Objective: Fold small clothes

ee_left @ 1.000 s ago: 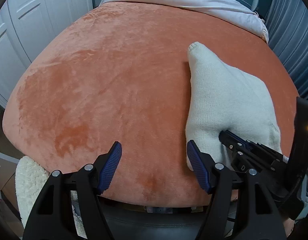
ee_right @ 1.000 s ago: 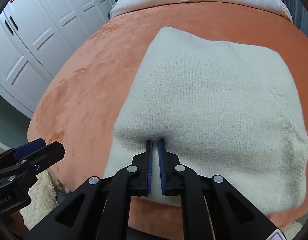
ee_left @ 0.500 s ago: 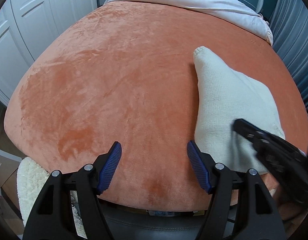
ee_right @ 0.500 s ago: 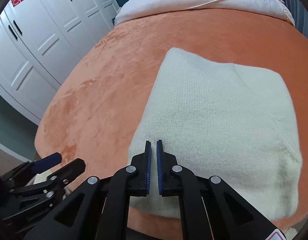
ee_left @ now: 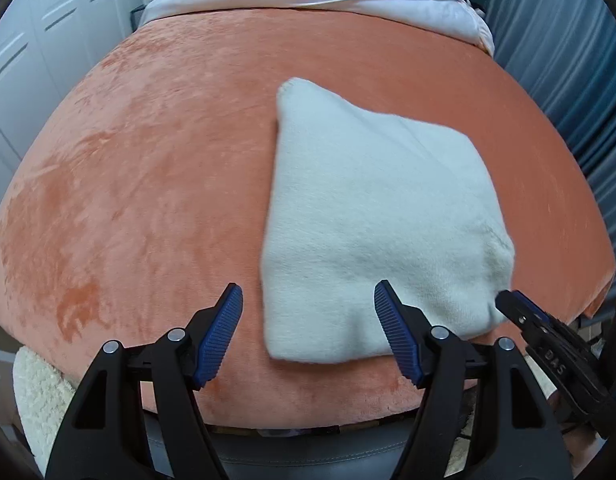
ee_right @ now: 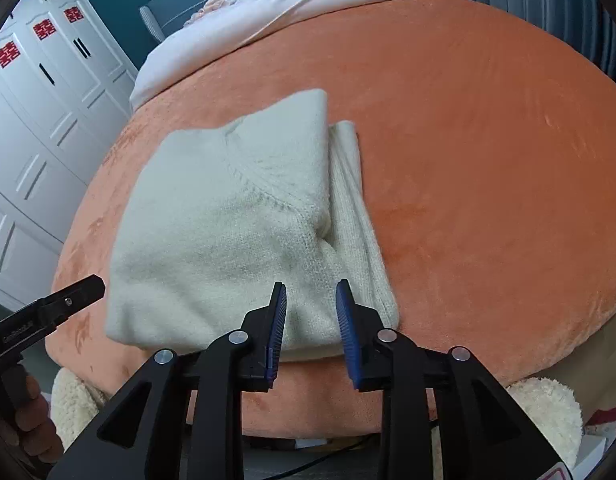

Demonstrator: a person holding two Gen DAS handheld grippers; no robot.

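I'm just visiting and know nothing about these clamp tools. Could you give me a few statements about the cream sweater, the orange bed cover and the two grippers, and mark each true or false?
1. The cream sweater lies folded on the orange blanket. True.
2. The left gripper is clamped on the sweater. False: its jaws stand wide apart and grip nothing.
3. The right gripper is lifting the sweater off the bed. False: its jaws are opening, nothing is pinched between them, and the sweater lies flat.
4. White wardrobe doors stand beside the bed. True.
5. A second garment lies on the blanket. False: only the sweater is there.
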